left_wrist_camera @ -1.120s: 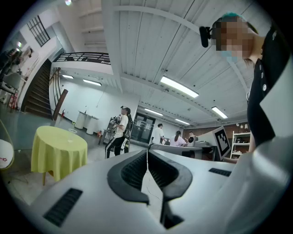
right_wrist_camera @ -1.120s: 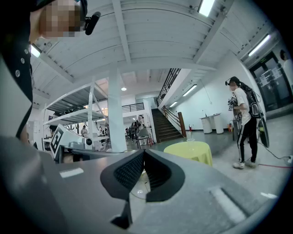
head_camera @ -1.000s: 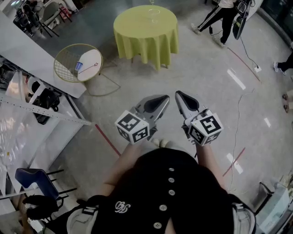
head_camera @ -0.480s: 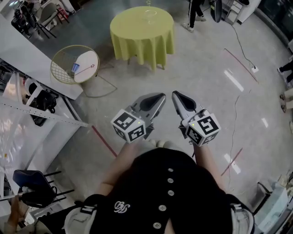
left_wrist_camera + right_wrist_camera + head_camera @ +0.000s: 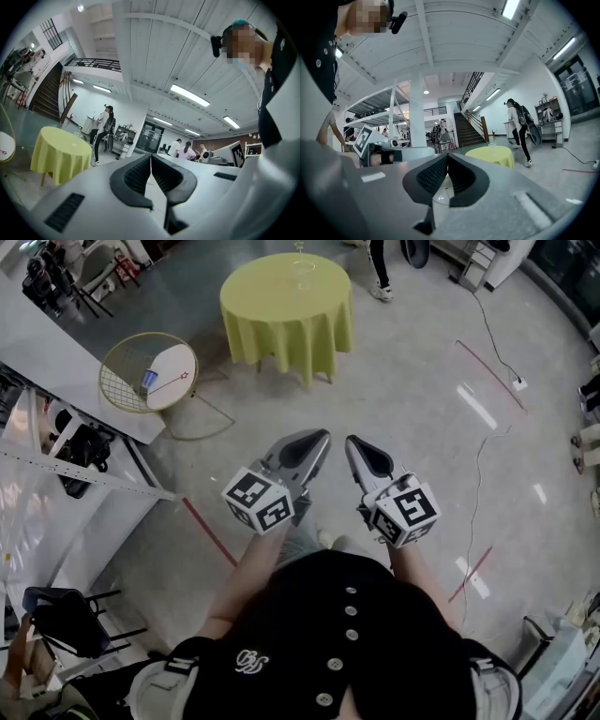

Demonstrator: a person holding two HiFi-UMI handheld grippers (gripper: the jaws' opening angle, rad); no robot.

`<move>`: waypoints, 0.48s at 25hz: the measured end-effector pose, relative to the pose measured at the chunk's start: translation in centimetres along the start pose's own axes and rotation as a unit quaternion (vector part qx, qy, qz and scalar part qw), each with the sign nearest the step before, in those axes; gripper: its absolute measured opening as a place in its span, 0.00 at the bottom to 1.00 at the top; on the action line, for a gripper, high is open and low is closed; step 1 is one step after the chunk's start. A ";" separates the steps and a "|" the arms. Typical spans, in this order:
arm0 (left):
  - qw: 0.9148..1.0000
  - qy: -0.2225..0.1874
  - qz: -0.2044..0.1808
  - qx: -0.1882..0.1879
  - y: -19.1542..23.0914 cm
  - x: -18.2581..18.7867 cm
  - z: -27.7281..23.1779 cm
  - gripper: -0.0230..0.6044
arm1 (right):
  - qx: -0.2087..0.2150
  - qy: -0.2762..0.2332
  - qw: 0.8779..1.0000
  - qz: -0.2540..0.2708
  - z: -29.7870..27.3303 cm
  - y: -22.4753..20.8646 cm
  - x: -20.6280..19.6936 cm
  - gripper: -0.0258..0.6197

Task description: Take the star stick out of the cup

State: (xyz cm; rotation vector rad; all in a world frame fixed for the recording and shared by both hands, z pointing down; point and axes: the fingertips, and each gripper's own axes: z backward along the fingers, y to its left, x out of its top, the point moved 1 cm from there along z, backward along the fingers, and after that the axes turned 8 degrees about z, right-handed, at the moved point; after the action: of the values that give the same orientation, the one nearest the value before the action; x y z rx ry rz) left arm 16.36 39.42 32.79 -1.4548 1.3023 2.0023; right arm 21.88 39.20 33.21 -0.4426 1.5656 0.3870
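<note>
So basically nothing's done on this one yet. Head view: the person is standing on open floor with the left gripper [image 5: 314, 442] and right gripper [image 5: 361, 454] held out side by side at waist level, both well short of the yellow table [image 5: 286, 310]. The blue cup [image 5: 148, 379] sits on a small round white table [image 5: 178, 357] off to the left of the yellow table, and the star stick [image 5: 173, 381] pokes out of the cup across the white top. It's too small to say whether the cup is upright or tipped. Neither gripper is anywhere near it. Left gripper view: the left gripper [image 5: 151, 159] has its jaws pressed together at the tips with nothing between them. The yellow table [image 5: 61, 154] is off in the background, and just a sliver of the white table [image 5: 4, 140] shows to its left, no cup visible. Right gripper view: same deal, the right gripper [image 5: 446, 159] is closed up on nothing, with the yellow table [image 5: 494, 154] behind it. What's left, I'd say, is everything: walk over, open a gripper, hold the cup, pull the stick.
</note>
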 end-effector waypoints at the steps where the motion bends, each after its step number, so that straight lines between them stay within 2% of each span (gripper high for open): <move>1: 1.000 0.001 -0.001 -0.001 0.0 0.0 -0.2 0.07 | -0.003 -0.003 1.000 -0.001 0.1 -0.2 0.0 0.04; 7: 1.000 -0.012 0.015 -0.008 0.6 0.8 -1.4 0.07 | -0.012 -0.007 1.000 -0.014 -0.7 -1.0 -0.4 0.04; 12: 1.000 -0.014 0.016 -0.001 3.3 1.8 -2.6 0.07 | -0.014 -0.008 1.000 -0.020 -3.2 -2.8 -0.3 0.04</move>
State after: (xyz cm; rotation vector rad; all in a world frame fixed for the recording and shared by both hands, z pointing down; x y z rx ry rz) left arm 14.71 35.15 32.67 -1.4120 1.3193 2.0374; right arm 20.56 35.22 33.72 -0.4915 1.5339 0.3811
